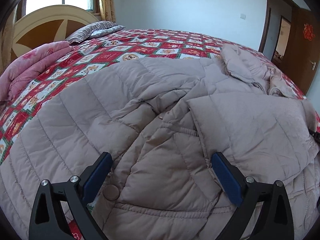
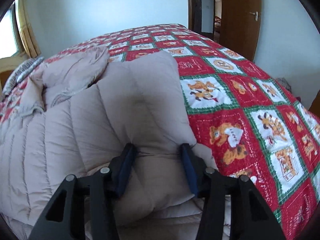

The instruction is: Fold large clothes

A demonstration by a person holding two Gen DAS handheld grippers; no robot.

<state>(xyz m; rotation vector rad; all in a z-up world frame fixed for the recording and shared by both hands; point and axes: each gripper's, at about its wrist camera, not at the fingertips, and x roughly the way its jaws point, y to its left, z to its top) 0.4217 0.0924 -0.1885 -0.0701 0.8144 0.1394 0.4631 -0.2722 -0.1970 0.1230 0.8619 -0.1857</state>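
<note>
Right gripper (image 2: 158, 149) pinches a bunched fold of the puffy beige quilted coat (image 2: 128, 104), pads pressing in from both sides. Left gripper (image 1: 161, 160) hangs wide open above the coat, gripping nothing. Coat sprawls across the red patchwork bedspread (image 2: 240, 100).

Both grippers (image 1: 161, 161) (image 2: 159, 150): black arms, blue pads, seemingly silver screws.

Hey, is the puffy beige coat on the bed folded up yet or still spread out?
Mostly spread. The coat covers much of the bed, with one section turned over it.
</note>
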